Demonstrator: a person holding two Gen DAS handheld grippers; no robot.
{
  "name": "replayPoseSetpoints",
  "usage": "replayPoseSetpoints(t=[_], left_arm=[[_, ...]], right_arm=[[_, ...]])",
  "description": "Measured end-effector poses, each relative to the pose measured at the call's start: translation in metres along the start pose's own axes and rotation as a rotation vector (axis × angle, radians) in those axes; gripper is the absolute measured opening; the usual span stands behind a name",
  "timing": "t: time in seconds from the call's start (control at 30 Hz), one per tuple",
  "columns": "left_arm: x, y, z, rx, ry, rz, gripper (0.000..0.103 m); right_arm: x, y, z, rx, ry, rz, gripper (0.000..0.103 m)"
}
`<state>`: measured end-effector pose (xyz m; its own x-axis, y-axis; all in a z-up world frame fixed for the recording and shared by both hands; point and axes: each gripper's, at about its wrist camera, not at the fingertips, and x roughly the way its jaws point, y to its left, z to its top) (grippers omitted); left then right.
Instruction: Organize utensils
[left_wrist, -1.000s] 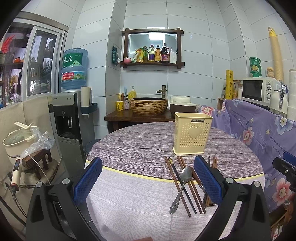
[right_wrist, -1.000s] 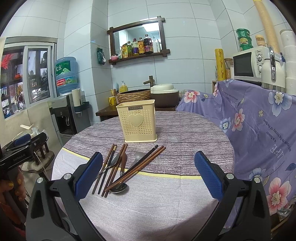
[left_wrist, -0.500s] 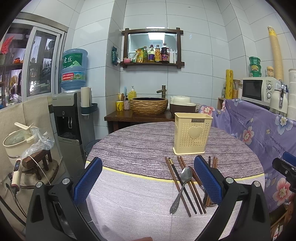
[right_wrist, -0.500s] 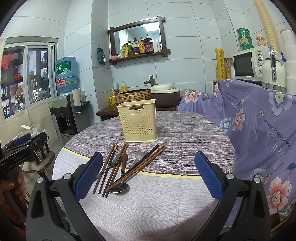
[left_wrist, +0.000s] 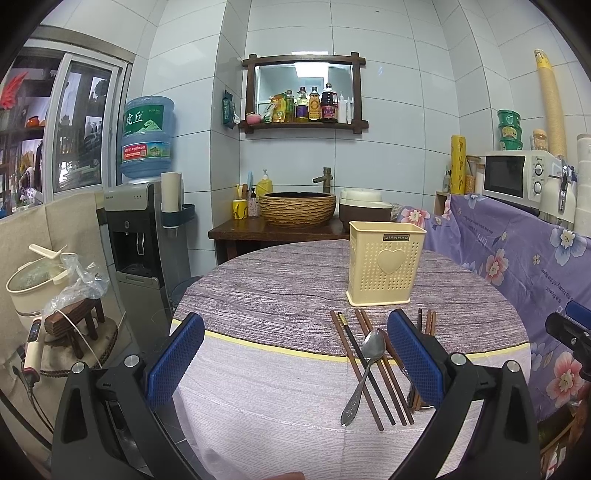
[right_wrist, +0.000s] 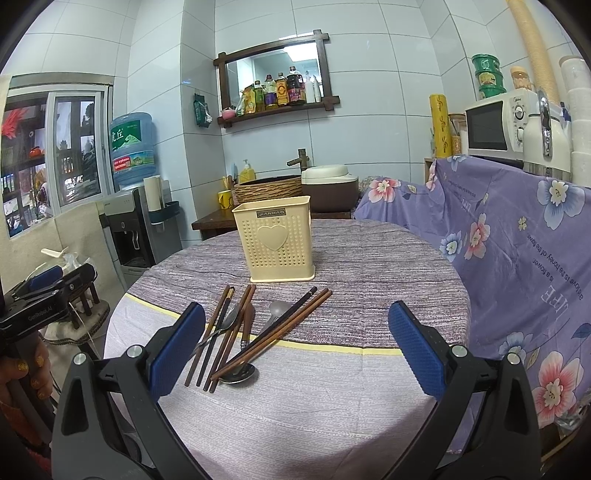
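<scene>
Nothing has shifted since the earlier frames.

Left wrist view: left hand-held gripper (left_wrist: 295, 354) spread wide, empty, above the bench (left_wrist: 266, 295) near edge. Steel spoon (left_wrist: 364, 369) lies across chopsticks (left_wrist: 384, 373); cream utensil holder (left_wrist: 386, 267) just behind.

Right wrist view: right hand-held gripper (right_wrist: 297, 345) wide open, empty. Crossed chopsticks (right_wrist: 280, 328) overlap a second spoon (right_wrist: 240, 373); lifting one could drag the others toward the near edge. Open room to the right.

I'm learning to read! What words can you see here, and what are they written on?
"JIANHAO": on the cream utensil holder.
"虎丘": on the blue water jug; its smaller print is too blurred.
"GenRobot.AI": on the left hand-held gripper.
"is the honey of the flower" and "LIFE": on the purple flowered cloth.
Bottle labels on the wall shelf: too small to read.
</scene>
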<state>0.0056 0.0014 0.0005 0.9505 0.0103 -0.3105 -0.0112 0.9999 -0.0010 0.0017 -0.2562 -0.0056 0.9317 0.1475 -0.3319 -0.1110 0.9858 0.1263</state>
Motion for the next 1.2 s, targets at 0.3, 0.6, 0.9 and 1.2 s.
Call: replayPoseSetpoints(t=[0.3,0.6,0.9,1.2], left_arm=[[0.003,0.0,-0.001,0.002,0.005,0.006,0.098],[0.012,-0.001,-0.005,0.012,0.034,0.012,0.098],[0.031,-0.003,-0.012,0.013,0.107,-0.006,0.098],[0.048,-0.005,-0.015,0.014,0.147,-0.009,0.098]], right_arm=[[0.003,-0.002,-0.002,0.004,0.005,0.0,0.098],[0.008,-0.005,-0.004,0.012,0.023,-0.002,0.098],[0.022,-0.011,-0.004,0.026,0.05,-0.02,0.098],[0.043,-0.016,-0.007,0.04,0.107,-0.057,0.098]])
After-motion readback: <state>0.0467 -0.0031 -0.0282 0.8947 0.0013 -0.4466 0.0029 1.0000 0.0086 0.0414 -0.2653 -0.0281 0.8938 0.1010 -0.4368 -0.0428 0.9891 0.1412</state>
